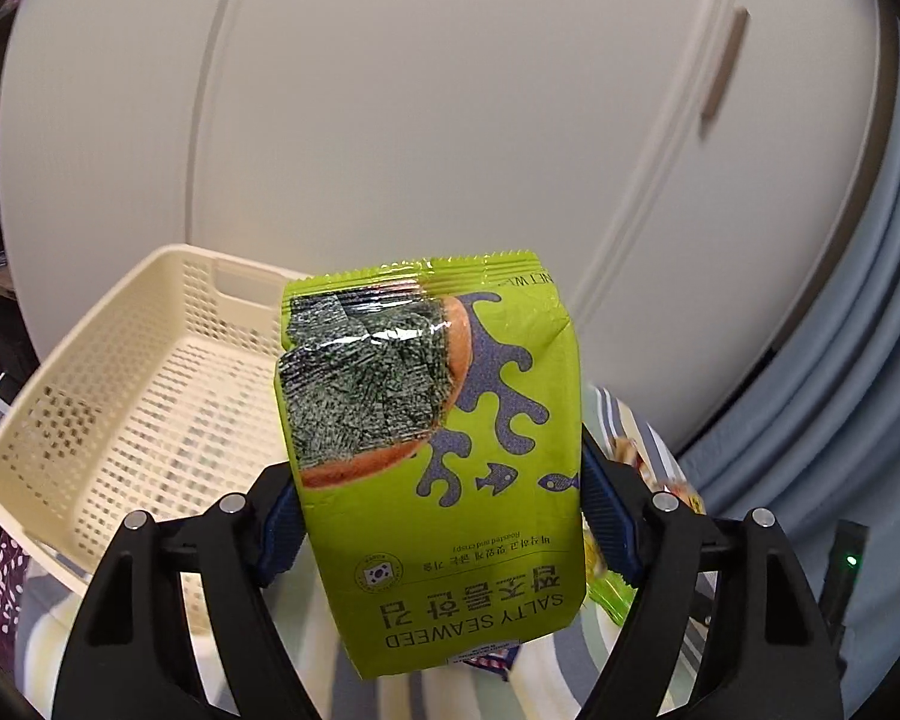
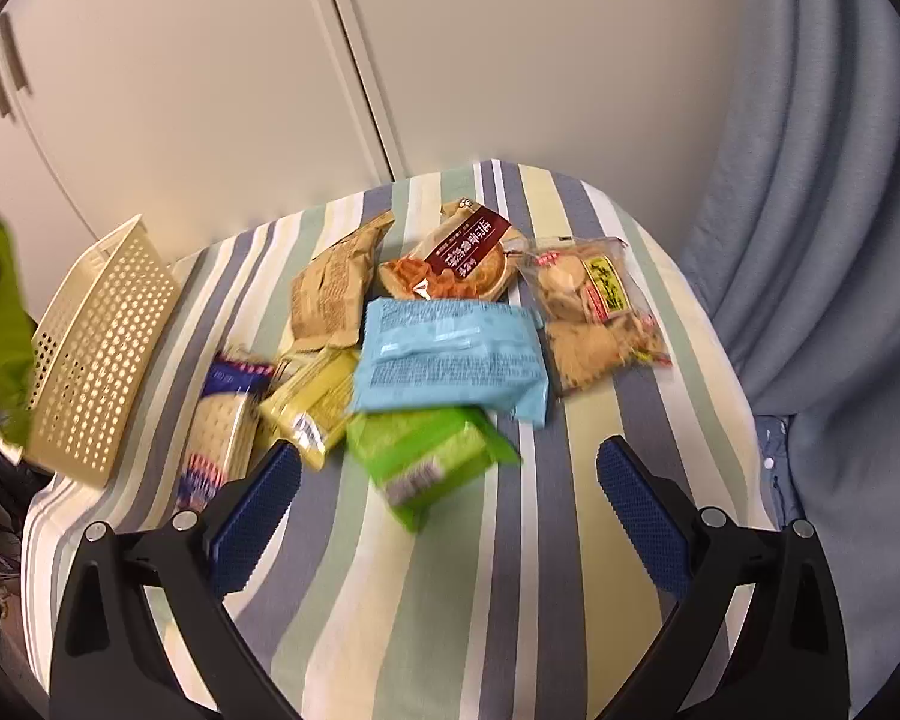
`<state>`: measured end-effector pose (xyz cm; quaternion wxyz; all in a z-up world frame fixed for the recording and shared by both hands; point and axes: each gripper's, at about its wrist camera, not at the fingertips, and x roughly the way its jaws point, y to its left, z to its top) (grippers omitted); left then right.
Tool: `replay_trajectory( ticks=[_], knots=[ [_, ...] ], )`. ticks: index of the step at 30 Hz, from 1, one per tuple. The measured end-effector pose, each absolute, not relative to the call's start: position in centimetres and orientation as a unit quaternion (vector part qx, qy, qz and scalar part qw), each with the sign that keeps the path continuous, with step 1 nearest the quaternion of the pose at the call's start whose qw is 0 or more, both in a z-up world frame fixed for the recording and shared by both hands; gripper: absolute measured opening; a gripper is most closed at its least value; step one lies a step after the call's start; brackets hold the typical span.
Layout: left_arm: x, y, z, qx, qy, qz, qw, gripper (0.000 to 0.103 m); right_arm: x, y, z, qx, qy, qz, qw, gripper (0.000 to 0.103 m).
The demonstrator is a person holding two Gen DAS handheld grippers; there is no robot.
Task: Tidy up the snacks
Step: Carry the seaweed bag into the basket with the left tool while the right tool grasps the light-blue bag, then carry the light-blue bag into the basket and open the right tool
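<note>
Each tool is a black plastic two-finger frame. The left tool has angular arms with triangular cut-outs, round silver screws at the pivots and dark blue pads on its fingers. The right tool has the same build: black arms, silver screws beside the pivots, and blue pads with a fine dotted grip texture.

Bare striped cloth before the snack heap; empty basket open-topped alongside.

left gripper clamped — right gripper fingers apart
</note>
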<state>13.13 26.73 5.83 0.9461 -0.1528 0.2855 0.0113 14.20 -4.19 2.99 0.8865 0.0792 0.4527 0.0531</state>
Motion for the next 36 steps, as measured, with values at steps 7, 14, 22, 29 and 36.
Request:
replay_trajectory(
  ticks=[7,14,22,29,36],
  knots=[
    [11.9,33.1,7.8,-0.172,0.236,0.096,0.952,0.079,19.2,-3.8,1.7,0.1,0.483,0.073,0.867,0.098],
    [12.3,37.6,6.3,-0.197,0.244,0.161,0.936,0.081,21.5,-3.5,-0.2,0.115,0.511,0.083,0.848,0.098],
    [13.1,39.3,4.7,-0.216,0.259,0.156,0.928,0.093,23.0,-1.4,-0.8,0.055,0.526,0.071,0.846,0.098],
    [12.8,40.1,4.6,-0.229,0.253,0.146,0.929,0.098,24.9,-0.7,-2.7,0.03,0.55,0.051,0.833,0.098],
    [12.9,40.3,4.7,-0.23,0.254,0.135,0.93,0.098,25.1,-1.7,-3.3,0.08,0.549,0.057,0.83,0.098]
  ],
)
